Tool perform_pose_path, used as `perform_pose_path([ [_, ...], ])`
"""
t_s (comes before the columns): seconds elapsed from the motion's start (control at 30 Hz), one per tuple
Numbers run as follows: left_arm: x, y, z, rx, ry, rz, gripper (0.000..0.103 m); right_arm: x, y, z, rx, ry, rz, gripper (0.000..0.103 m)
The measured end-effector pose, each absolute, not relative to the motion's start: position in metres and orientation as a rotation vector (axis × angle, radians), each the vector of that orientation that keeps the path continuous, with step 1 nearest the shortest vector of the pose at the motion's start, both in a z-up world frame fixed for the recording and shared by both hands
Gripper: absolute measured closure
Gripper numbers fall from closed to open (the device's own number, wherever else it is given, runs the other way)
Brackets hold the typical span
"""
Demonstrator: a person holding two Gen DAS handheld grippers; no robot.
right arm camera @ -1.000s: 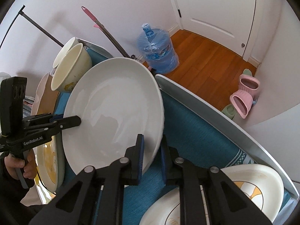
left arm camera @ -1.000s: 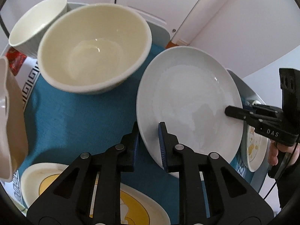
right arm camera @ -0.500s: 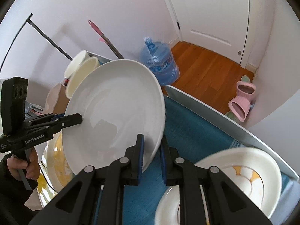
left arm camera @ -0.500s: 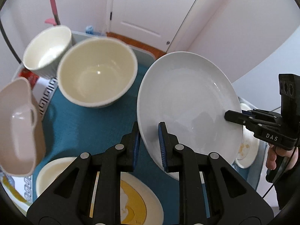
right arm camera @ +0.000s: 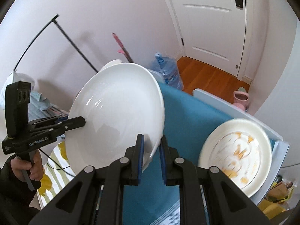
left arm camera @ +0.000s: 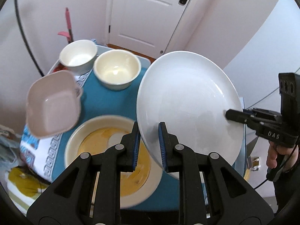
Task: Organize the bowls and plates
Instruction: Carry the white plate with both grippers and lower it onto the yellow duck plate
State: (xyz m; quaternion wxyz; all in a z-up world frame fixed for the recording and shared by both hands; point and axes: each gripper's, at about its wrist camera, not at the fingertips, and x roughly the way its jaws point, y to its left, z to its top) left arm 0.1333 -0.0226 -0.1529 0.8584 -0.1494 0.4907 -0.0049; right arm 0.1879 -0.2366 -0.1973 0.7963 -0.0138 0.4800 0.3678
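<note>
While both cameras were catching it, the white plate [left arm camera: 187,101] was up in the air over the worktop [left arm camera: 116,103], tilted pretty steeply, and pinched from two sides at once. The left hand-held gripper [left arm camera: 148,146] had its fingers clamped on the plate's near rim, one blue pad on each face. The right hand-held gripper [right arm camera: 151,156] was doing the same thing on the opposite rim, fingers closed on the edge with the plate leaning away to its left. From the left camera you could see the right one biting the far right edge of the plate, and from the right camera the left one biting the far left edge.

Below the plate, the worktop had a teal cloth [right arm camera: 187,116] on it. A big yellow-patterned plate [left arm camera: 105,150] sat right under the left hand-held gripper, a bit blurred. Further back were a cream bowl [left arm camera: 117,69] and a white bowl [left arm camera: 78,56], just beside each other, and a pink square dish [left arm camera: 52,103] on the left. The right camera also showed another patterned plate [right arm camera: 236,155] at the worktop's near right corner, well apart from the white plate.
</note>
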Motion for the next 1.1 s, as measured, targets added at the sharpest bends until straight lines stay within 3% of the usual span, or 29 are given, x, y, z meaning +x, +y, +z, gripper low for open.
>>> perform_pose_path([
  [0.17, 0.105, 0.001, -0.156, -0.297, 1.038, -0.026, 0.087, 0.152, -0.219, -0.207, 0.034, 1.067, 0.764, 0.088],
  [0.43, 0.076, 0.041, -0.203, -0.298, 1.141, -0.129, 0.087, 0.104, -0.186, -0.233, 0.117, 1.084, 0.627, 0.088],
  [0.8, 0.091, 0.056, -0.259, -0.241, 1.234, -0.238, 0.085, 0.091, -0.161, -0.272, 0.188, 1.100, 0.438, 0.088],
  [1.1, 0.103, 0.056, -0.272, -0.132, 1.264, -0.238, 0.084, 0.088, -0.142, -0.281, 0.180, 1.096, 0.369, 0.088],
])
